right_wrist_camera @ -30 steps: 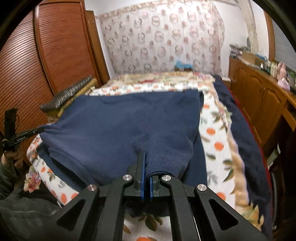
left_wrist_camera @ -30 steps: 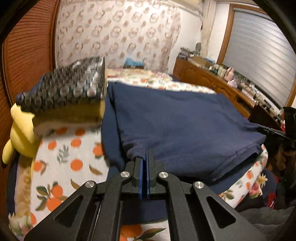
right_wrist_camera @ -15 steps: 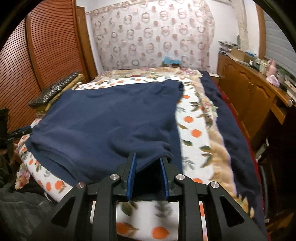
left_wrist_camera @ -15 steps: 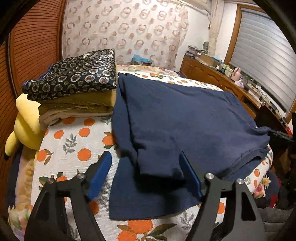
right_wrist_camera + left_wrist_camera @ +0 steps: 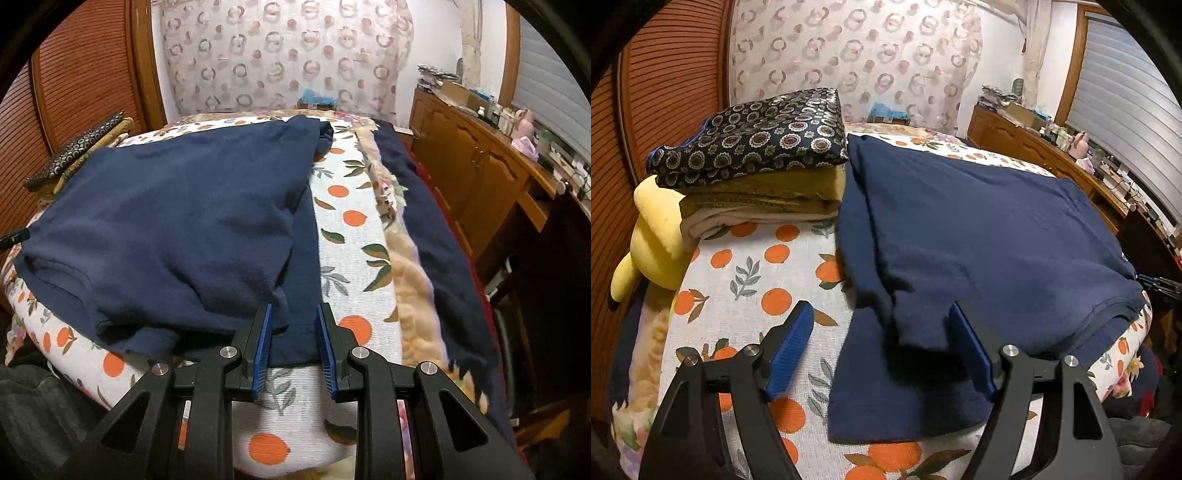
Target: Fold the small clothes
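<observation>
One bed fills both views, its cover (image 5: 746,273) white with printed oranges and leaves. Across the middle of it lies the navy garment (image 5: 979,236), a fleecy top folded over on itself, with a sleeve or flap doubled back along each near edge. It reaches from the near edge of the bed up toward the patterned curtain (image 5: 857,55) at the far end. A wooden louvred door (image 5: 676,74) closes off one side of the room, and a wooden cabinet (image 5: 476,155) crowded with small items runs along the other. A dark blue blanket (image 5: 436,236) lies along the bed's cabinet side, beyond a fuzzy tan strip.

Just beside the garment, on the door side, sits a stack of folded clothes (image 5: 757,162): a dark fabric with round medallions on top, mustard and pale layers beneath. A yellow plush toy (image 5: 653,236) is wedged against the stack's outer edge.

Both grippers have just let go. The left gripper (image 5: 882,339) stands with its jaws wide apart, straddling the folded flap at the garment's near corner without pressing it. The right gripper (image 5: 293,332) has its jaws parted only a little; the garment's hem lies between the blue pads, which do not squeeze the cloth.
</observation>
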